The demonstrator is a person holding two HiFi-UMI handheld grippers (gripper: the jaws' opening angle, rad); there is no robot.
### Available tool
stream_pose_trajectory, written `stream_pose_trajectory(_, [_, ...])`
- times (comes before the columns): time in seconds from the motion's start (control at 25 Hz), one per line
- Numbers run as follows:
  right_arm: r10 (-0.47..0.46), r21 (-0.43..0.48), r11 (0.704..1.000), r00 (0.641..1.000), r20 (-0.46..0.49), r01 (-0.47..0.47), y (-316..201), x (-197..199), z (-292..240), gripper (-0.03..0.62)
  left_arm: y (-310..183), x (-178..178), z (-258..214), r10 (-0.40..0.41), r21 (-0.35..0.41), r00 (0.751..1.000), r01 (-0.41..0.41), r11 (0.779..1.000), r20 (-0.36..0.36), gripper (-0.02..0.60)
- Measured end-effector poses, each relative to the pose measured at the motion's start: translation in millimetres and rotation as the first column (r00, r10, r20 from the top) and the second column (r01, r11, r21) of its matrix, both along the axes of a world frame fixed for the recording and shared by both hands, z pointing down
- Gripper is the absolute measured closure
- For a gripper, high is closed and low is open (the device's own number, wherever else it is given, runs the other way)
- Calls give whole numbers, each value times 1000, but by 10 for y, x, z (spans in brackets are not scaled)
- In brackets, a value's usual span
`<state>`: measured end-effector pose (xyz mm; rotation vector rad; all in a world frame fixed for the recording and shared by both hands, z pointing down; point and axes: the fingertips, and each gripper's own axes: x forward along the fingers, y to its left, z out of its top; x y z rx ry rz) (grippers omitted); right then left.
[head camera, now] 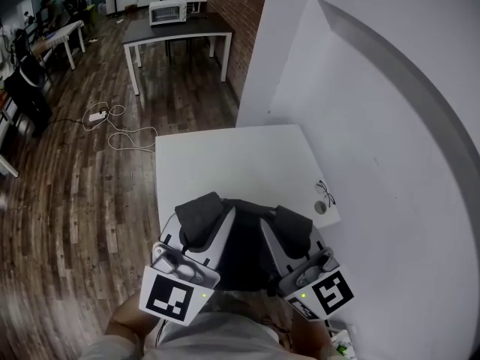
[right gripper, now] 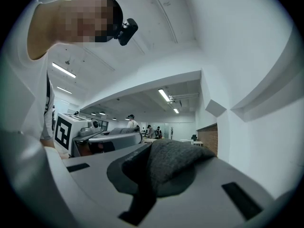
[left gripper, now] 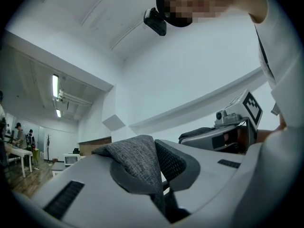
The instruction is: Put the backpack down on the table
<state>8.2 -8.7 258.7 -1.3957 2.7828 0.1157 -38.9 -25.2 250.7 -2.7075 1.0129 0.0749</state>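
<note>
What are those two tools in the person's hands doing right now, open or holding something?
Left tool: closed, clamped on a grey backpack strap.
Right tool: closed, clamped on the other grey strap.

No text, brand, number or sign can be read in any view. Only black-and-white square patterns are seen, without letters or digits. One is carried on the marker cube of the left gripper, at the near left corner of the white table. Another is carried on the marker cube of the right gripper, at the table's near right corner.
</note>
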Motion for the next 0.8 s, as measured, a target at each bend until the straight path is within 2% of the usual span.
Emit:
stream_pose_trajectory(0.32, [6,19,1000,1000,14,-6,-438,155,-128,549,-392,118,-141,-33,27,999,33,999,-15,545])
stream_pose_trajectory(0.52, [4,13,1000,1000,16,-4,-768,271,-99,549,-709,235,-127,-61,56,998,61,997,5,545])
stream_pose_trajectory(0.64, [-6,8,1000,1000,8,6,-936,306,-34,549,-885,266,-92,-91,43,996,92,995,-27,545])
stream_pose_trajectory(0.8, [1,-14,1000,1000,5,-1,-1276,378,74,549,-1177,354,-25,-100,79,995,99,992,15,545])
